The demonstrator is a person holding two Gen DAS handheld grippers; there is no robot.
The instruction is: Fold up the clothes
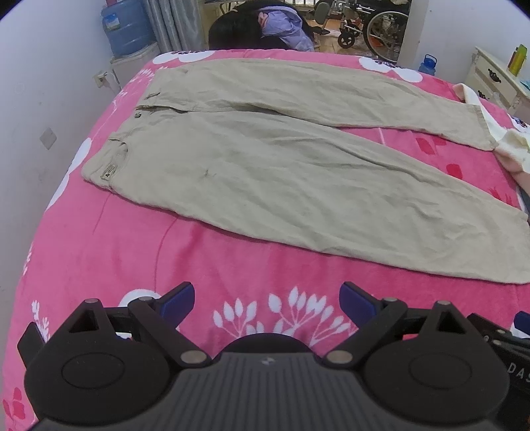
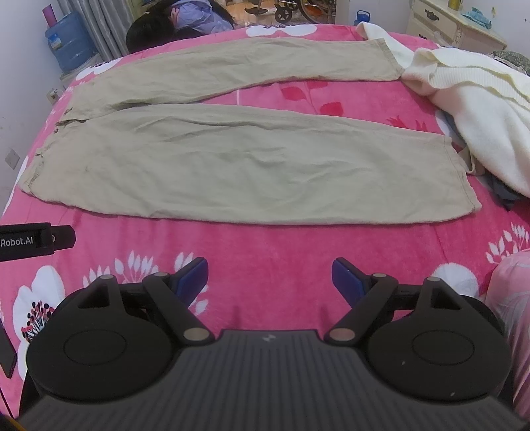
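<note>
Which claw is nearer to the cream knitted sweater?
Right. The right claw hovers toward the bed's sweater side; the left claw sits farther toward the waistband end.

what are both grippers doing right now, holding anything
Left gripper: open, holding nothing, above the pink blanket short of the trousers.
Right gripper: open, holding nothing, also short of the trousers.

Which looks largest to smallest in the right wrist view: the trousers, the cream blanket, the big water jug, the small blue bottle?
1. Trousers
2. Cream blanket, partly cut off by the frame edge
3. Water jug
4. Small blue bottle

The jug and bottle sit farthest from the camera, so they look smaller than they are.
</note>
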